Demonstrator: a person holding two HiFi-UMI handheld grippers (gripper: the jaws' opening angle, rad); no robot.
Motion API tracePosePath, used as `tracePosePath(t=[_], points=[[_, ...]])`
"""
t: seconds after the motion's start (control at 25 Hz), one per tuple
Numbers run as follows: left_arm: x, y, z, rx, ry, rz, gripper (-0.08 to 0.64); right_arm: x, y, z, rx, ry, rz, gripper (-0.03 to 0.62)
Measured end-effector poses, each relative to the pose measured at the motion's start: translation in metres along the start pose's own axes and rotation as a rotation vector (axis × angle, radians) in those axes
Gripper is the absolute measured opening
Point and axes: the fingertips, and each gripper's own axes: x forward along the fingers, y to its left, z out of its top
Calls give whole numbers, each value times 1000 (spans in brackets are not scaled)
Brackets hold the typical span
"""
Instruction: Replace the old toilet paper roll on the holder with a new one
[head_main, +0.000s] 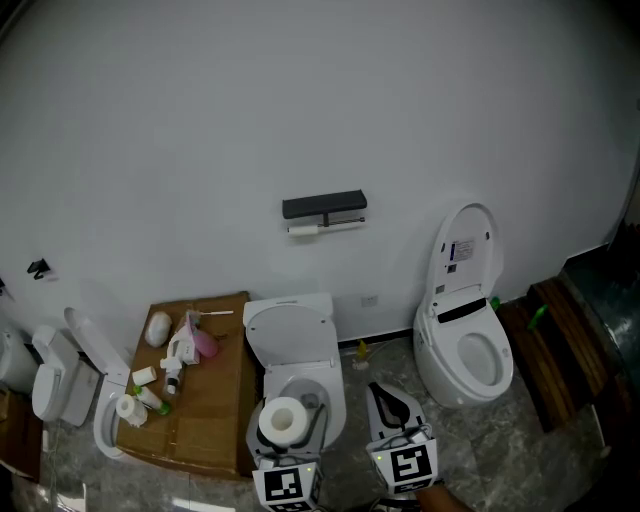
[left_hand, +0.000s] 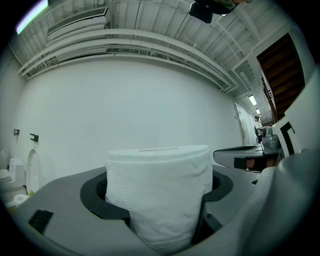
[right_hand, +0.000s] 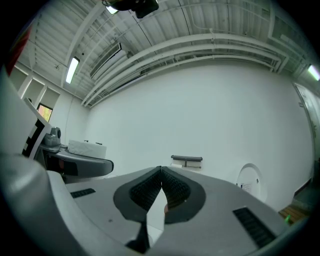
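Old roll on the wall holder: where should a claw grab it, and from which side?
Probably around the thin old roll, from the front and slightly below: it lies level under the black shelf, with the wall behind.

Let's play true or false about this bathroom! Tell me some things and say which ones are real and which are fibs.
1. The left gripper is holding a fat white toilet paper roll. True.
2. The right gripper has its jaws wide open. False: its jaws are pressed together with nothing between them.
3. The holder is lying on the floor. False: it is fixed up on the white wall.
4. The toilet at the right of the head view has its lid standing up. True.
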Motion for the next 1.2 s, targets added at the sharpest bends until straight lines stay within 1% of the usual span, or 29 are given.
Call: tracePosePath(t=[0.04, 0.12, 0.28, 0.36, 0.48, 0.6, 0.72, 0.84, 1.04, 1.2], points=[[2, -4, -1, 3, 11, 6, 434, -1, -5, -1, 3, -1, 0, 15], [6, -13, -3, 3, 23, 16, 434, -3, -17, -5, 39, 11, -3, 15], [18, -37, 3, -14, -25, -1, 434, -3, -43, -8, 70, 3, 7, 15], [21, -43, 6, -16, -30, 10, 434, -3, -52, -11, 74, 3, 19, 15], [30, -47, 6, -5, -30, 19, 434, -1, -62, -18, 74, 12, 22, 15], [42, -44, 1, -23, -11, 32, 434, 8, -66, -20, 86, 27, 23, 15], [61, -39, -5, -41, -11, 17, 434, 24, -71, -25, 78, 35, 18, 15], [83, -29, -9, -41, -18, -3, 434, 47, -74, -31, 60, 44, 10, 15], [129, 9, -12, -73, -13, -12, 434, 104, -70, -31, 36, 72, -2, 15], [167, 47, -10, -57, -7, -18, 434, 155, -64, -30, 33, 82, -17, 15]])
